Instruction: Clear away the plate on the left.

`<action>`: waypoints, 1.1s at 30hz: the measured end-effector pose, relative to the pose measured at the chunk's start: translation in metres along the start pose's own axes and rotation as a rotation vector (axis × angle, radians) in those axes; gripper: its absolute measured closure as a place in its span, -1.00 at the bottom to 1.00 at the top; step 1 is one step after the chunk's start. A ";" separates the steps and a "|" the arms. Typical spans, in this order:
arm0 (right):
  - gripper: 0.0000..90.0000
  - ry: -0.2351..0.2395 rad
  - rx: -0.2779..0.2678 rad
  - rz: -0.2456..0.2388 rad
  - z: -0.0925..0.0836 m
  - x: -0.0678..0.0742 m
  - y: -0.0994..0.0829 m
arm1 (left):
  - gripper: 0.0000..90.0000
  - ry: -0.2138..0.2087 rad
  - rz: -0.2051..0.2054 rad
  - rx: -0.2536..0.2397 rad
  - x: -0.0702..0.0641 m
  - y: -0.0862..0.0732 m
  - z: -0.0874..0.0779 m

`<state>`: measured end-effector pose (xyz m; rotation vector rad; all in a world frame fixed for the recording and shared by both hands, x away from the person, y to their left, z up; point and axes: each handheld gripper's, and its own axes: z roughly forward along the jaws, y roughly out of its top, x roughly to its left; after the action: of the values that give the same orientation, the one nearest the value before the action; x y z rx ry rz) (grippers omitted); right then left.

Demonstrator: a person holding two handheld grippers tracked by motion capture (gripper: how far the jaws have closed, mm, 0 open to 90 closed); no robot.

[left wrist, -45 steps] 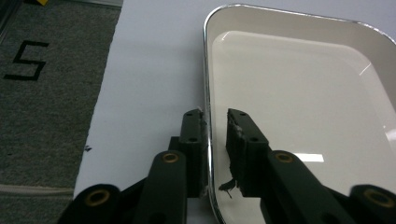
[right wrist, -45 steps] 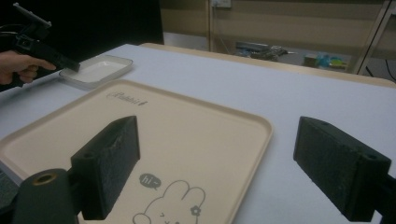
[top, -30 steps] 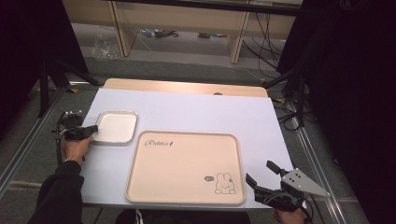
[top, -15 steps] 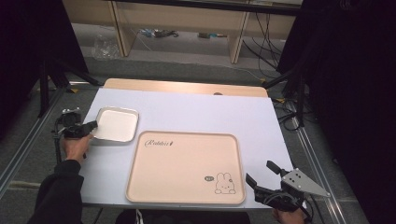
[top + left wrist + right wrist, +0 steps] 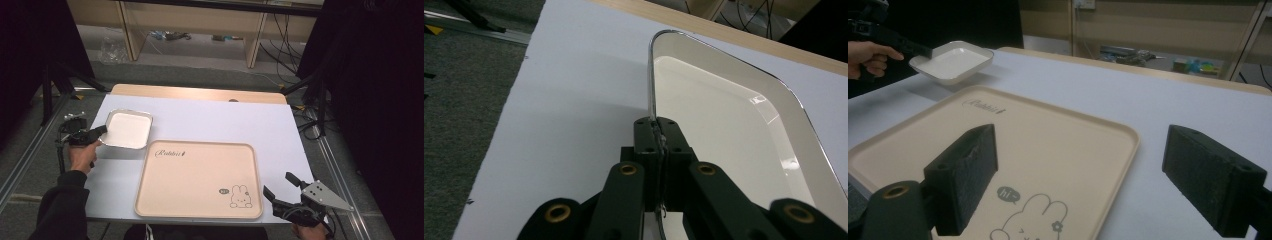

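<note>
Since a second ago, the small white dish (image 5: pixel 128 129) has come up off the tabletop (image 5: pixel 210 120) at its left edge and shifted a little toward the far side, carried by the left gripper (image 5: pixel 101 131). Its fingers (image 5: pixel 659 137) are clenched on the dish's thin rim, one pad on each side of the edge, and the dish hangs tilted over the white sheet near the left edge, a shadow beneath it. In the right gripper view the dish (image 5: pixel 952 61) floats clear of the surface, just beyond the far left corner of the beige tray (image 5: pixel 200 179). That tray, printed with a rabbit, lies flat on the near half of the tabletop. The right gripper (image 5: pixel 282 187) rests at the near right corner beside the tray, its fingers (image 5: pixel 964 175) spread wide with nothing between them.
</note>
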<state>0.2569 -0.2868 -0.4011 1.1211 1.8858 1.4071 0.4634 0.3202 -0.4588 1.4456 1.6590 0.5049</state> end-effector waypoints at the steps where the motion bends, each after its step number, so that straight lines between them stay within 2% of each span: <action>1: -0.66 -0.010 0.002 -0.008 0.000 0.000 0.000 | 0.96 -0.004 0.003 -0.001 -0.001 0.000 -0.001; 2: -0.66 -0.009 0.001 -0.008 0.000 0.000 0.000 | 0.96 -0.007 -0.007 -0.001 -0.003 0.000 -0.001; 3: -0.66 0.000 0.001 -0.001 0.000 0.000 0.000 | 0.96 -0.027 0.001 -0.012 -0.002 0.000 -0.001; 4: -0.66 -0.003 -0.002 -0.001 0.000 0.000 0.000 | 0.96 -0.027 -0.005 0.003 -0.004 0.000 -0.002; 5: -0.66 -0.009 0.002 -0.005 0.000 0.000 0.000 | 0.96 -0.038 -0.015 -0.005 -0.005 0.000 -0.002; 7: -0.66 -0.003 0.000 0.002 0.000 0.000 0.000 | 0.96 -0.047 -0.008 0.010 -0.008 0.000 -0.004; 9: -0.66 -0.009 0.002 -0.008 0.000 0.000 0.000 | 0.96 -0.061 0.017 0.015 -0.011 0.000 -0.005; 11: -0.66 -0.005 0.002 -0.004 0.000 0.000 0.000 | 0.96 -0.078 0.022 0.020 -0.016 -0.001 -0.006; 13: -0.66 0.003 -0.001 0.001 0.000 0.000 0.000 | 0.96 -0.086 0.054 0.036 -0.020 -0.001 -0.008; 17: -0.66 0.000 0.001 -0.001 0.000 0.000 0.000 | 0.96 -0.116 0.056 0.040 -0.027 -0.002 -0.009; 19: -0.66 -0.008 -0.001 -0.008 0.000 0.000 0.000 | 0.96 -0.145 0.048 0.049 -0.031 -0.003 -0.009; 20: -0.66 0.005 -0.010 0.003 0.001 0.000 0.000 | 0.96 -0.155 0.053 0.048 -0.034 -0.004 -0.010; 26: -0.66 0.005 -0.012 0.003 0.001 0.000 0.000 | 0.96 -0.211 0.082 0.058 -0.054 -0.007 -0.013; 29: -0.66 -0.006 0.014 -0.005 -0.001 0.000 0.000 | 0.96 -0.228 0.105 0.063 -0.064 -0.009 -0.014; 33: -0.66 -0.007 0.017 -0.006 -0.001 0.000 0.001 | 0.95 -0.252 0.119 0.067 -0.072 -0.012 -0.014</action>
<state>0.2563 -0.2874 -0.4003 1.1258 1.8982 1.3849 0.4426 0.2526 -0.4363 1.5939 1.4092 0.3192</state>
